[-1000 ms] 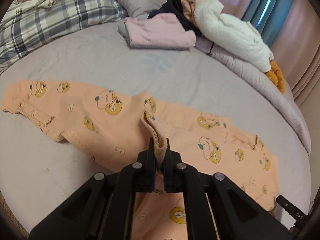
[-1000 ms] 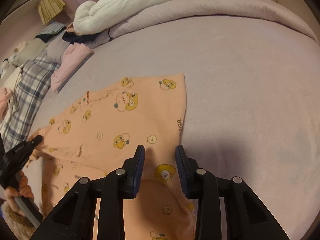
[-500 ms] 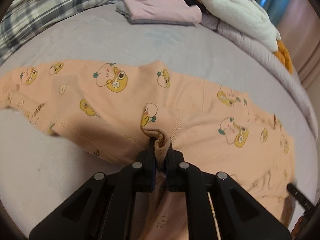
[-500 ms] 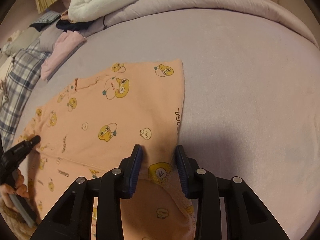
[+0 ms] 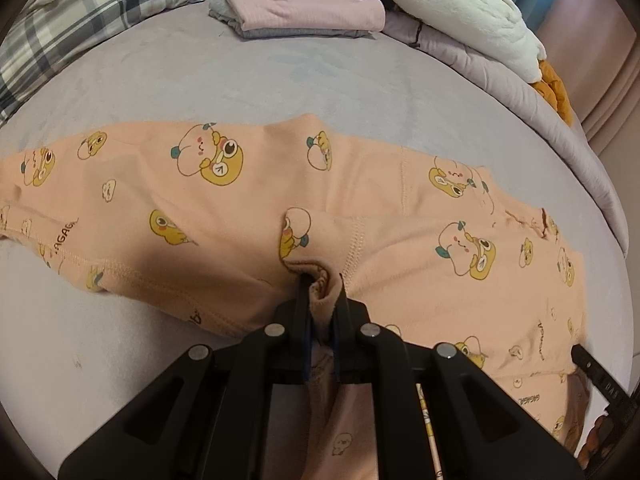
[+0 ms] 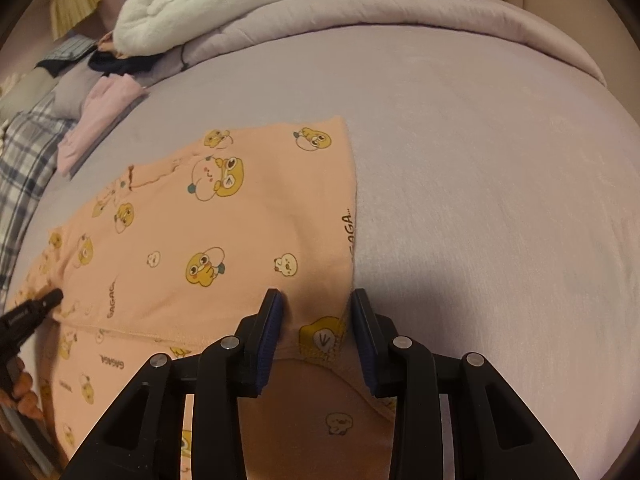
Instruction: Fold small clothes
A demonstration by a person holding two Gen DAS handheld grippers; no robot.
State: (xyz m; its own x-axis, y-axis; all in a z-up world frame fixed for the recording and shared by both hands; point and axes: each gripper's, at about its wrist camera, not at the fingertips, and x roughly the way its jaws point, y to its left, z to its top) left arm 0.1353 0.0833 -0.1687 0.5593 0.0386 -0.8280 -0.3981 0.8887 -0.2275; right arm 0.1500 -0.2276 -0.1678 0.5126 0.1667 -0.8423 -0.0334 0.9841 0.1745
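Small peach pajama pants (image 5: 248, 208) printed with yellow ducks lie on the lilac bed, partly folded over themselves. My left gripper (image 5: 322, 284) is shut on a bunched seam of the pants near their middle. In the right wrist view the pants (image 6: 240, 240) spread to the left and ahead. My right gripper (image 6: 316, 304) is open, its fingers either side of the pants' near right edge, low over the cloth. The left gripper's tip (image 6: 36, 308) shows at the left edge of the right wrist view.
The lilac bed sheet (image 6: 480, 200) stretches to the right. A folded pink and grey stack (image 5: 296, 12) lies at the far side. A plaid quilt (image 5: 80, 20), a white fluffy blanket (image 5: 460, 12) and a rolled lilac duvet (image 6: 400, 12) line the bed's back.
My left gripper has carried the gripped seam forward over the pants, laying the cloth flatter. My right gripper has moved slightly closer over the pants' edge and stays open.
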